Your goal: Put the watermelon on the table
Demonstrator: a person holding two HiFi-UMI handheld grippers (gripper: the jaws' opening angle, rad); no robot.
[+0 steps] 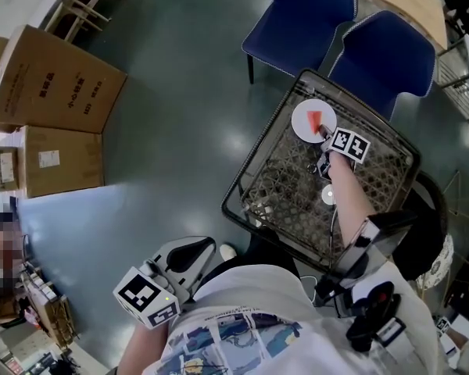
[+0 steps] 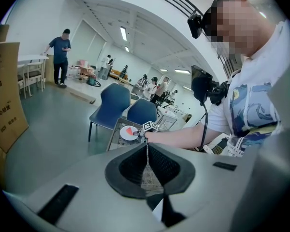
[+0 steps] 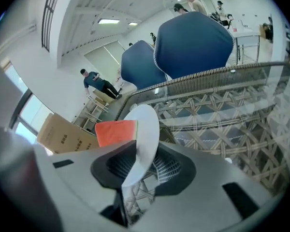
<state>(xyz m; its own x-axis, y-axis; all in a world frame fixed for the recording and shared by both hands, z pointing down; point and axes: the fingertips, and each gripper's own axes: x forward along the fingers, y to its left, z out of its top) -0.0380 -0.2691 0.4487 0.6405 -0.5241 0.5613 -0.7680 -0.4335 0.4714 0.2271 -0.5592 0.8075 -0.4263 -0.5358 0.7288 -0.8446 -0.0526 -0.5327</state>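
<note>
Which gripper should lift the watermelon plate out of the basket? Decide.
Right. The right gripper is in the basket, jaws astride the rim of the plate; the left gripper sits shut by the torso, far off.

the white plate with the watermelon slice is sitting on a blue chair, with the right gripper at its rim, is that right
Not quite. The white plate with the watermelon slice lies inside the wire basket, not on a blue chair; the head view shows this. The right gripper is indeed at its rim.
</note>
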